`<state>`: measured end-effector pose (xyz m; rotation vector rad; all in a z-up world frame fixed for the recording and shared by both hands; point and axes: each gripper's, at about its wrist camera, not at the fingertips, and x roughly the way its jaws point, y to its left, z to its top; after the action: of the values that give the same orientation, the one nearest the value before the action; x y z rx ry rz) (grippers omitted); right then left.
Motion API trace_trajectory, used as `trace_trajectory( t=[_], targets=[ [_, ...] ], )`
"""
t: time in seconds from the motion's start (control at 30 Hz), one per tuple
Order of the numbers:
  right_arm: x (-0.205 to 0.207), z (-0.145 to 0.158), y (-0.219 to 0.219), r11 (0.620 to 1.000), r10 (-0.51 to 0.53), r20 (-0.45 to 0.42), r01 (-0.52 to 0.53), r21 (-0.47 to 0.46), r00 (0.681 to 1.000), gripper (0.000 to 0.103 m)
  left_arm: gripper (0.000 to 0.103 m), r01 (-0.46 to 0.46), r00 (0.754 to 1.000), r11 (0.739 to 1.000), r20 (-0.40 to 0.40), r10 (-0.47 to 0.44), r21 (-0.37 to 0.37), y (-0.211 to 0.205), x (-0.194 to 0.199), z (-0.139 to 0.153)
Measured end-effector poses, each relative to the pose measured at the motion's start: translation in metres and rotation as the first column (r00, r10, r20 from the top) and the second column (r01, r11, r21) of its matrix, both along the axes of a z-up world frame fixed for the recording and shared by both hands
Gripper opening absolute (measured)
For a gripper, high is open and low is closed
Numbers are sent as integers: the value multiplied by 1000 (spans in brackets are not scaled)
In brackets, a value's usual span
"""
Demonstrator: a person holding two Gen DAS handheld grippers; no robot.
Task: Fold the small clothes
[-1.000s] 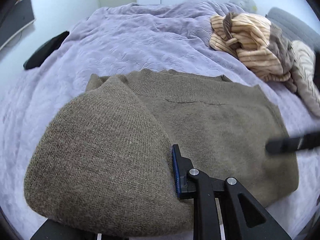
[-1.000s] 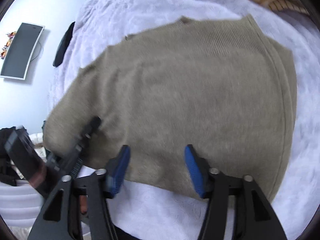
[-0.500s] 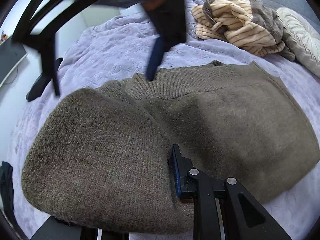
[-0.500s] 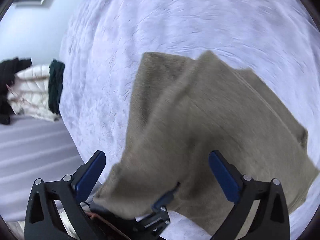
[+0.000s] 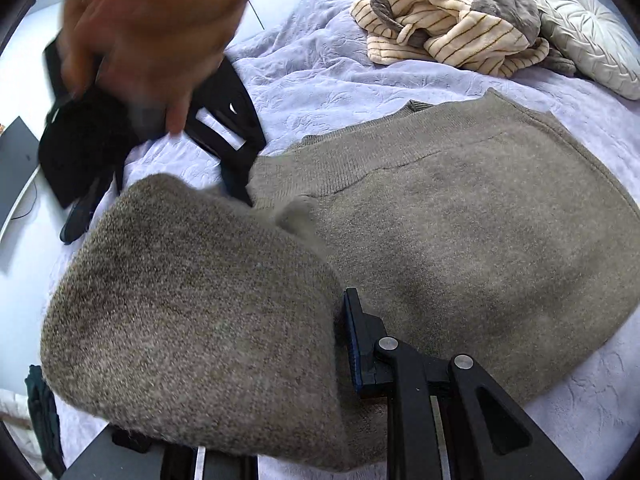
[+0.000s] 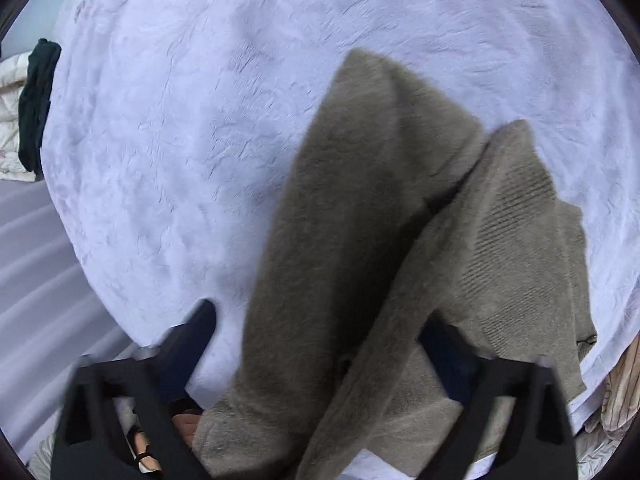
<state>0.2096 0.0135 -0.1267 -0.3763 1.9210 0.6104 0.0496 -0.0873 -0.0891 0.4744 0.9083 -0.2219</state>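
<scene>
An olive-brown knitted sweater (image 5: 460, 240) lies on the lavender bedspread (image 5: 320, 80). My left gripper (image 5: 320, 344) is shut on a raised fold of it at the near left; fabric drapes over and hides the left finger, and only the blue-padded right finger shows. In the left wrist view a person's hand (image 5: 152, 32) brings the other gripper down at the sweater's far left edge. Seen from the right wrist, my right gripper (image 6: 320, 340) straddles a lifted ridge of the sweater (image 6: 360, 220). Its jaws are closing, with bedspread still showing between the left pad and the fabric.
A cream striped garment (image 5: 448, 28) and a round white cushion (image 5: 580, 28) lie at the bed's far right. A dark green cloth (image 6: 38, 100) hangs over a white pile off the bed's left side. A dark monitor (image 5: 16, 168) stands by the wall.
The right gripper swung from the sweater's near hem across to its far left edge, opened wide, then began closing over a raised fold. The left gripper kept its hold and rolled slightly.
</scene>
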Motion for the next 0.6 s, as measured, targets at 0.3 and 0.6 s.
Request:
trace_trajectory(
  t=[0.3,0.6],
  targets=[
    [5,71,-117,899,-329,90,283,334,940,15,22,100,994,994,55,-98,-38,-31,-7,41],
    [-13,126,-287,672,-618,100,458,583,780,15,22,339,935,941,110,-336,-7,-125,-28,65]
  ],
)
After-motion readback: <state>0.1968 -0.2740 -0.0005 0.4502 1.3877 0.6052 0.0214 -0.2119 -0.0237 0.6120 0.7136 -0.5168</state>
